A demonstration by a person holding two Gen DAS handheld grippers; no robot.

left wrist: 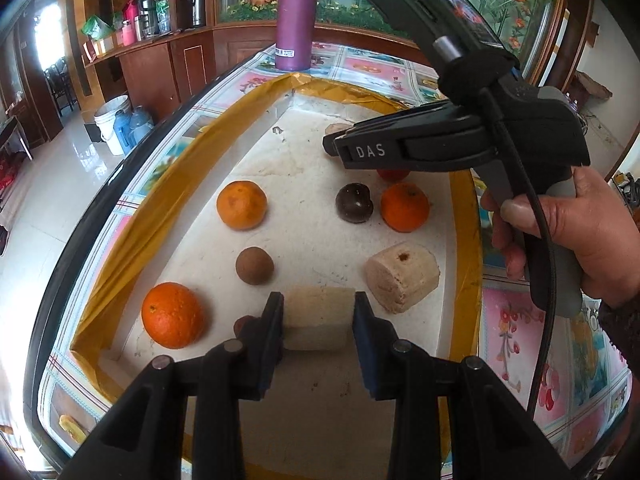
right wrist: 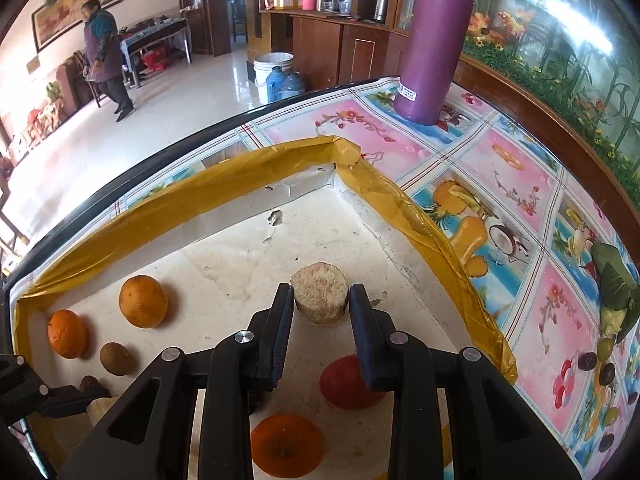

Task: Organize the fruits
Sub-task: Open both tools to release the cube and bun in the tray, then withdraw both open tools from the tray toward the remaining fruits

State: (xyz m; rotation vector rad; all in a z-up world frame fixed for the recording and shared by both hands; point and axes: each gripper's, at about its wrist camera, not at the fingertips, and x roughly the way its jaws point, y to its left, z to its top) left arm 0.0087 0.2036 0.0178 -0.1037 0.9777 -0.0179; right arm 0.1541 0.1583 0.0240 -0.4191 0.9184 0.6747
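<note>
a shallow white foam tray (left wrist: 304, 160) edged in yellow tape sits on a table with a fruit-print cloth (right wrist: 520, 208). inside it lie three oranges: one near the left front corner (left wrist: 173, 315), a paler one further back (left wrist: 241, 205), and one on the right (left wrist: 405, 207) just beside a dark purple round fruit (left wrist: 354, 202). a small brown round fruit (left wrist: 255, 265) sits between the left oranges, and a red fruit (right wrist: 348, 382) lies under the right claw.

the left gripper (left wrist: 319, 316) has its jaws pressed against both ends of a pale cut cylinder lying on its side (left wrist: 318, 317), gripping it. a second pale cylinder (left wrist: 402, 278) lies just to its right. the right gripper (right wrist: 320, 300) brackets an upright fibrous cylinder (right wrist: 319, 298) near the tray's far corner; the pads look close to its sides, but contact cannot be confirmed.

a purple bottle (right wrist: 434, 40) stands on the cloth beyond the tray. a reddish fruit behind the left finger is mostly hidden.
</note>
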